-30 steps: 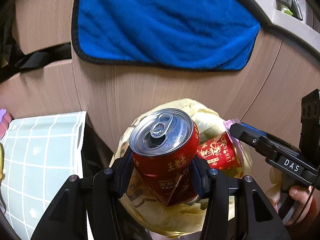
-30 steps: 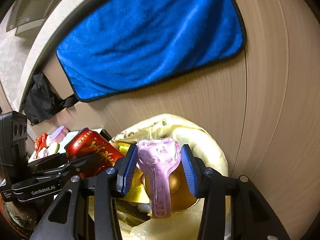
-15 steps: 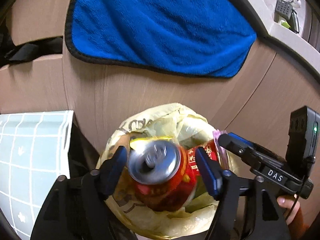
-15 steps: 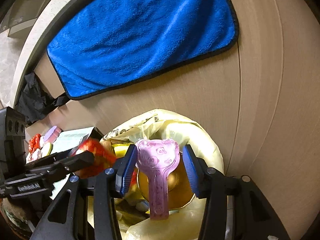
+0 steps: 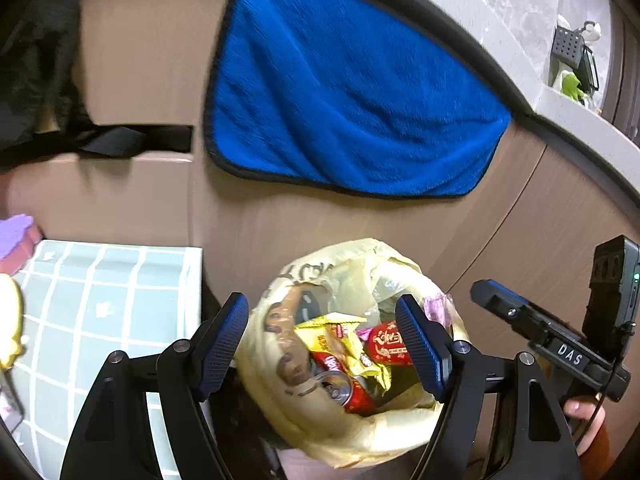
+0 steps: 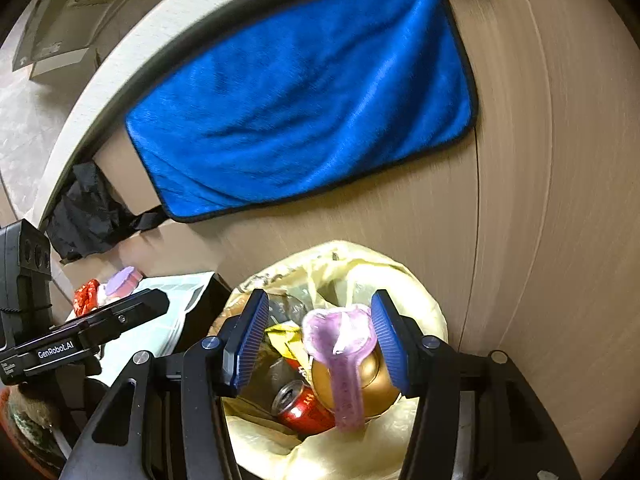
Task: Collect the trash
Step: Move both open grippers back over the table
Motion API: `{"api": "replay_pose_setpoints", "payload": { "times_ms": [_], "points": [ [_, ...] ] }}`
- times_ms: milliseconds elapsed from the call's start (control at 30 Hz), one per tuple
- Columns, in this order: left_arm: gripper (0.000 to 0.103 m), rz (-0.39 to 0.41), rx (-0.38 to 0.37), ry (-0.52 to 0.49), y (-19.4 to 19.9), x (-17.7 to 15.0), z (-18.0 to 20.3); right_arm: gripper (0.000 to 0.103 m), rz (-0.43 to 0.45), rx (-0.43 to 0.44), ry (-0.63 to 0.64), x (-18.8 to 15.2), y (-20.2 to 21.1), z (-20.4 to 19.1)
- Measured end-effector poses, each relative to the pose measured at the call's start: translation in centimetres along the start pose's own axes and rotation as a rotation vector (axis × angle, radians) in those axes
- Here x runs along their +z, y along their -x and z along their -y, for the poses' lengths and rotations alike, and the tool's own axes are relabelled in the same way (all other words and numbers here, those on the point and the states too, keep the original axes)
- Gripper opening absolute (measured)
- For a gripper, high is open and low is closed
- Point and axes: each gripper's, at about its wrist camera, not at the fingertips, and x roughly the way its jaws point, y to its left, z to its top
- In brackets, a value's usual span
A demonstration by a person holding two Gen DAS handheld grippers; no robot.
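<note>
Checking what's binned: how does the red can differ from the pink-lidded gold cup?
The red can lies on its side down in the yellow trash bag; the gold cup sits higher, between the right gripper's open fingers. The can's mouth is open; the cup's pink lid is on. Both are over the bag.

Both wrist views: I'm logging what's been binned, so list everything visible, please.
bag: one, pale yellow, below both grippers, open
cans: two, red, in bag
wrapper: one, yellow, in bag
gold cup: one, pink lid, falling into bag
towel: one, blue, on cabinet
cloth: one, pale green checked, left of bag
black fabric: one, left of towel
left hand-held gripper: open, empty
right hand-held gripper: open around cup
</note>
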Motion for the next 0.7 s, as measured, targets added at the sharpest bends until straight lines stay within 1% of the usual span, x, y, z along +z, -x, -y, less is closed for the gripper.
{"api": "replay_pose_setpoints", "payload": {
  "times_ms": [167,333,400,533,700],
  "points": [
    [0.076,0.061,0.052,0.001,3.9,0.3,-1.5,0.051,0.037,0.025,0.019,0.8,1.9,-2.0],
    [0.076,0.121,0.101,0.01,8.0,0.3,-3.6,0.051,0.067,0.063,0.083,1.3,3.4,-5.7],
    [0.076,0.148,0.12,0.02,10.0,0.0,-4.8,0.051,0.076,0.072,0.131,1.3,3.9,-8.0],
    [0.076,0.187,0.172,0.031,13.9,-0.7,-7.1,0.051,0.098,0.047,0.244,0.6,4.8,-12.8],
    [0.076,0.215,0.244,0.062,18.6,-1.8,-10.7,0.051,0.08,0.115,0.304,-0.5,5.0,-18.8]
  ]
}}
